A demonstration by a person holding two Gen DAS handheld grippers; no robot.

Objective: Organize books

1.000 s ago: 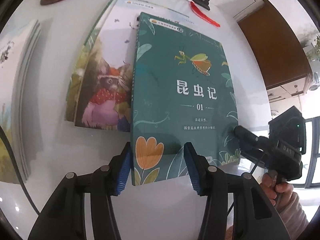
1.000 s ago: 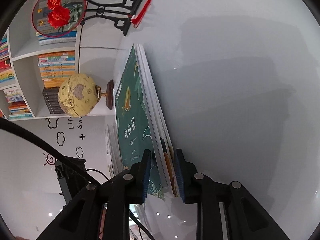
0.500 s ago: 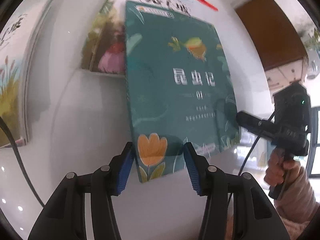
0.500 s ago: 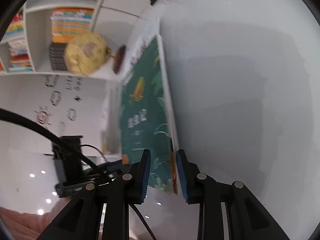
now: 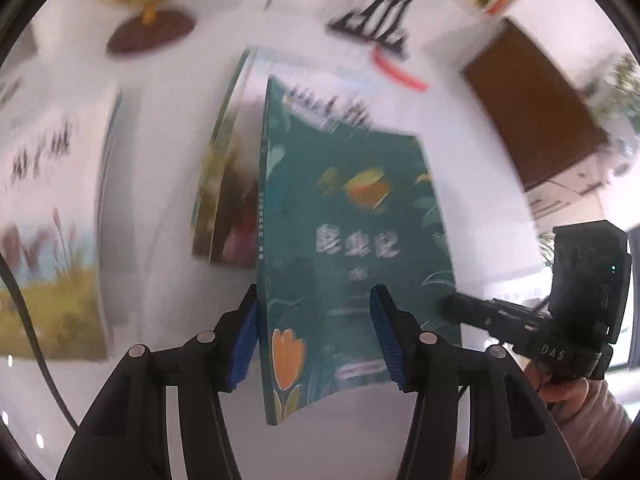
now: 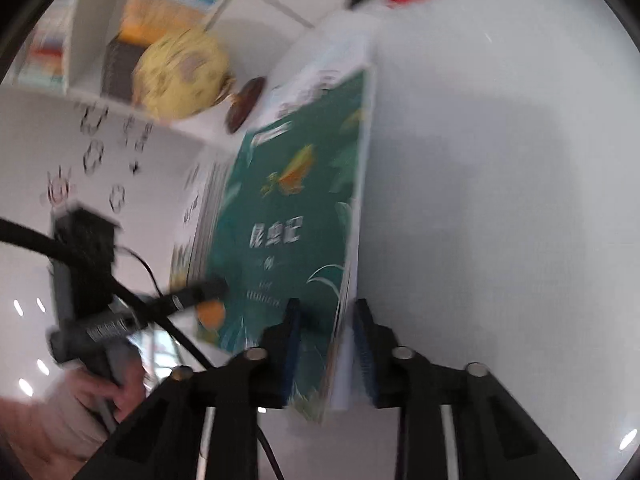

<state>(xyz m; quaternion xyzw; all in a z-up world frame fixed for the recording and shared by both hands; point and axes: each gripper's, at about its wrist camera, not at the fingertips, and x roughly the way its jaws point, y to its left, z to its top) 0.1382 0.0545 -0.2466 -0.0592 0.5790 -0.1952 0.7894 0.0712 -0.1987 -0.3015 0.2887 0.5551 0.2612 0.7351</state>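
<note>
Step in hand: lifting 1 thin green glossy paperback book (image 5: 352, 248) off the white table (image 6: 500, 160). Right gripper (image 6: 326, 344) is clamped on its page edge; left gripper (image 5: 316, 336) is spread wide around the raised spine corner (not gripping). Next, likely carry it to the flat picture-book stack (image 5: 224, 184); the limp cover may sag.

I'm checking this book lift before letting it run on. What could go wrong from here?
1. The right gripper pinches only the lower edge corner of the green book, which is tilted up off the table; it might slip or sag.
2. The left gripper is open around the book's bottom edge, so its fingers could knock the book.
3. The picture book lies partly under the green one and could be dragged along.
</note>
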